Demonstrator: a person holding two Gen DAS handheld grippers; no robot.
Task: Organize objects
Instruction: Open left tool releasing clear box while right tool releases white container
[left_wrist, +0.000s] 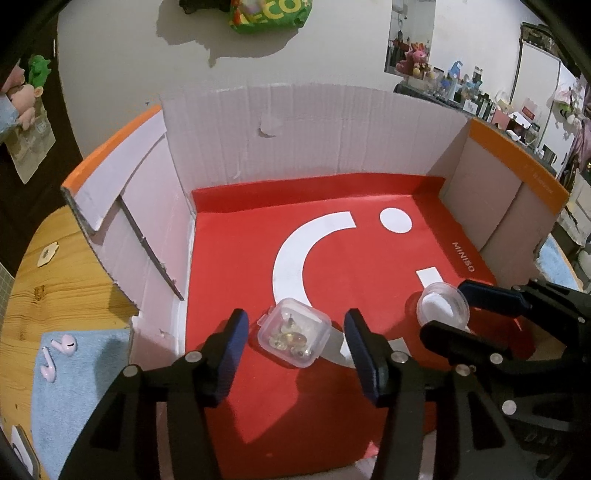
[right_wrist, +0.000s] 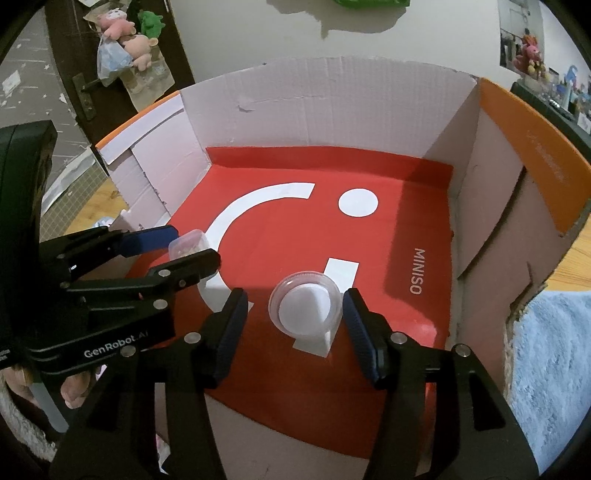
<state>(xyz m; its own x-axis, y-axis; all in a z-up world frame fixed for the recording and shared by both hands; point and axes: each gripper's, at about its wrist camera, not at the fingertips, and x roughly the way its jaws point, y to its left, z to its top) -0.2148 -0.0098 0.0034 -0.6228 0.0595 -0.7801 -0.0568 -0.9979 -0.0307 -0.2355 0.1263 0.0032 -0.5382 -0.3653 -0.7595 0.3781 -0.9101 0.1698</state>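
Note:
A small clear square box (left_wrist: 294, 333) with beads inside rests on the red liner (left_wrist: 354, 251) of a cardboard box. My left gripper (left_wrist: 294, 334) is open, its fingers on either side of the square box without touching it. A round clear container with a white inside (right_wrist: 306, 309) rests on the liner to the right. My right gripper (right_wrist: 295, 308) is open around it, with small gaps on both sides. The round container (left_wrist: 442, 304) and the right gripper (left_wrist: 469, 308) also show in the left wrist view. The left gripper (right_wrist: 184, 245) and the square box (right_wrist: 187, 243) show in the right wrist view.
The cardboard box has tall white walls (left_wrist: 295, 133) and orange flaps (left_wrist: 517, 162). Outside at left, two pink earbuds (left_wrist: 59, 354) lie on a blue towel (left_wrist: 77, 398) on a wooden table (left_wrist: 48, 288). Another blue towel (right_wrist: 550, 365) lies outside at right.

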